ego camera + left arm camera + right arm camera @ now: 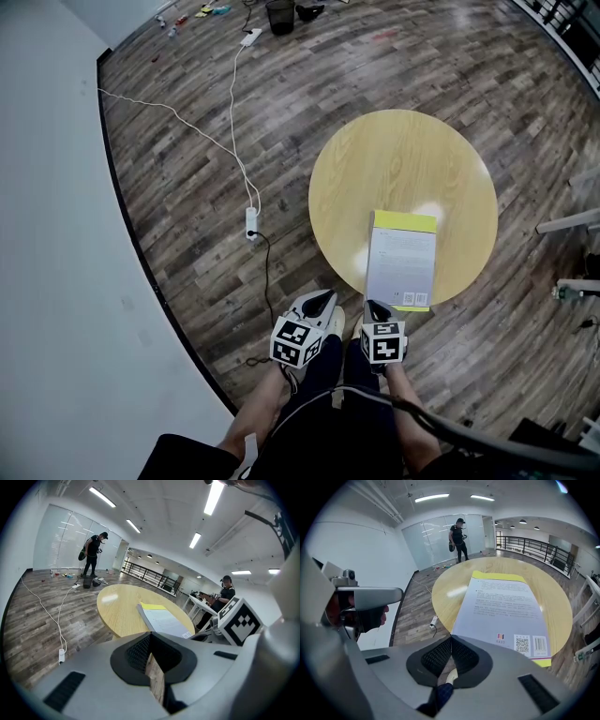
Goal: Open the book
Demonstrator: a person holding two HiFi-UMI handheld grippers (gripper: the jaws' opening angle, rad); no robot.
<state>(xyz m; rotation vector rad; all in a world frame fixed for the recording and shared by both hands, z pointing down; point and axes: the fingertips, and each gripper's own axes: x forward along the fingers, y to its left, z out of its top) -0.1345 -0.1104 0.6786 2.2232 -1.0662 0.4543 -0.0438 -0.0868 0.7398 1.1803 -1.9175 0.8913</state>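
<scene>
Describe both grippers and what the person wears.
The left gripper and right gripper match: pale grey bodies, black ribbed pads, each with a cube of black-and-white square markers. A dark cable trails nearby. The person wears dark trousers.

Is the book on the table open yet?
No, the book lies shut and flat on the round table, with its back cover facing up.

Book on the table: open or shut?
Shut. The book lies flat on the table, one cover up with its barcode showing, no pages spread.
</scene>
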